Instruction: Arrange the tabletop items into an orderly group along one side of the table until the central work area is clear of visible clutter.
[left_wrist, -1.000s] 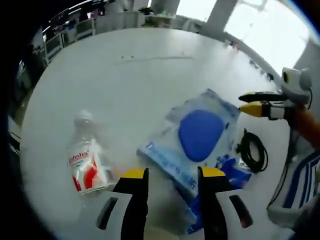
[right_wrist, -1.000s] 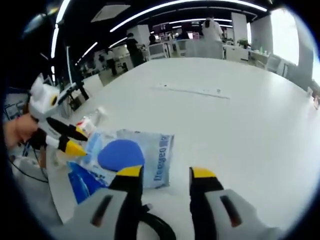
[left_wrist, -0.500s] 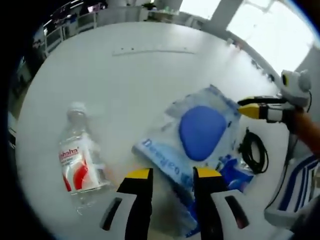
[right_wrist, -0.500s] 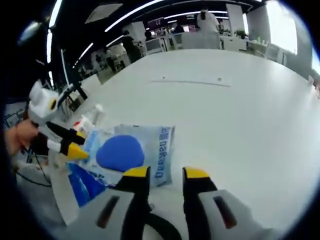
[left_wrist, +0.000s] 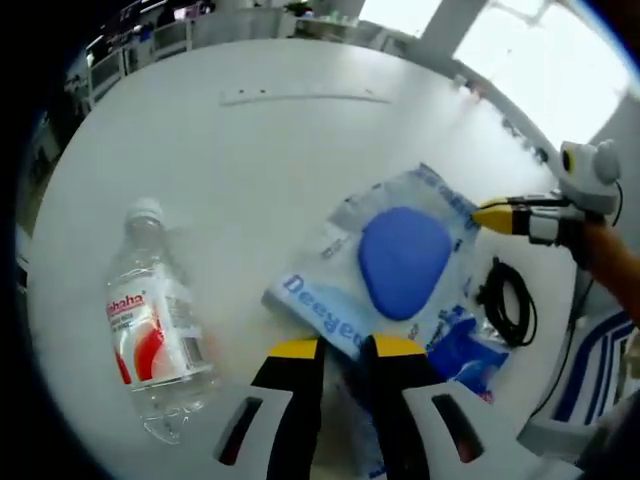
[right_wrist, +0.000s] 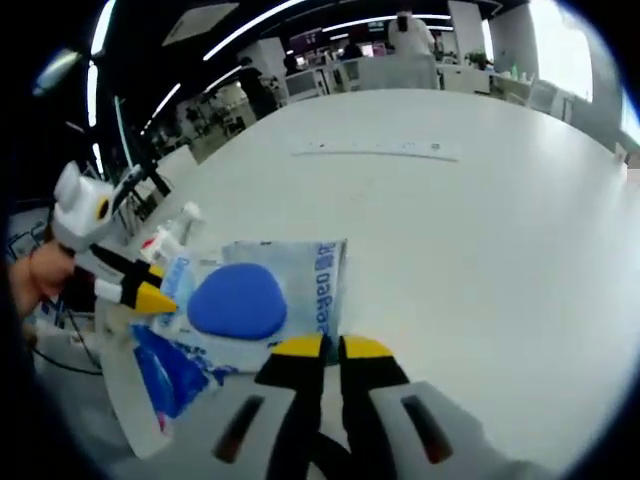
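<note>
Left gripper view: the left gripper (left_wrist: 337, 347), jaws nearly shut, pinches the near edge of the plastic packet (left_wrist: 385, 270) lying on the white worktop (left_wrist: 250, 160). A water bottle (left_wrist: 150, 320) lies at 9 o'clock of the packet; a black cable (left_wrist: 508, 300) lies at 3 o'clock.

Right gripper view: the right gripper (right_wrist: 322, 347), jaws almost together, grips the packet's edge.

Left tool (left_wrist: 339, 347) and right tool (right_wrist: 331, 347) both have jaws nearly closed.

Bottle (left_wrist: 150, 330) beside blue-printed packet (left_wrist: 385, 275)
</note>
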